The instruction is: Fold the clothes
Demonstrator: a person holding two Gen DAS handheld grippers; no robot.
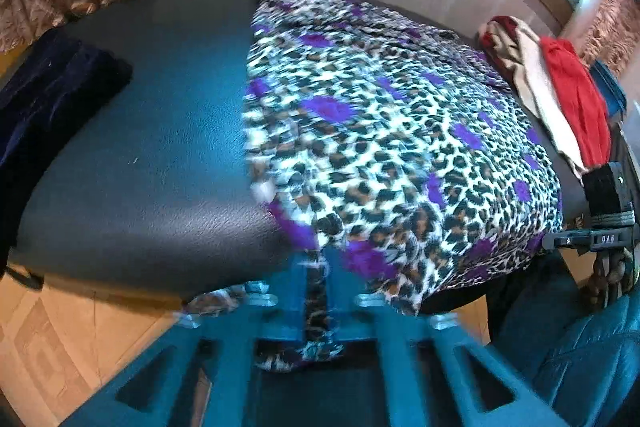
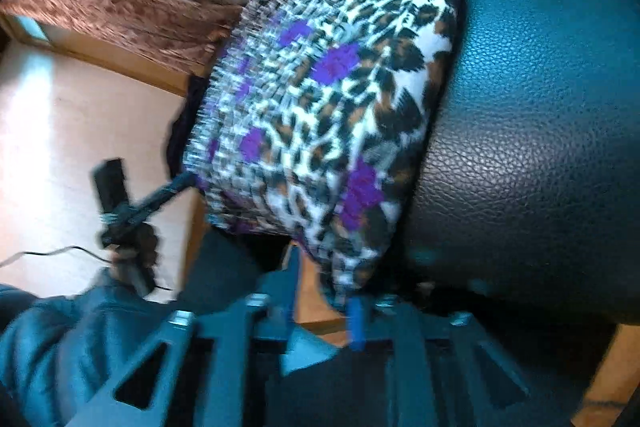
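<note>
The left gripper (image 1: 316, 291) is clamped on the near hem of the leopard-print garment (image 1: 380, 131), a strip of the fabric pinched between its blue fingers (image 1: 340, 291) at the table's front edge. The right gripper (image 2: 340, 301) is likewise closed on the same garment's other near corner, which hangs just over the edge. The garment lies spread across the black padded table (image 1: 152, 155), purple patches showing. At the table's far left rests a folded dark blue cloth (image 1: 52, 91); at its far right, a heap of red and beige clothes (image 1: 560, 95). Both views are motion-blurred.
</note>
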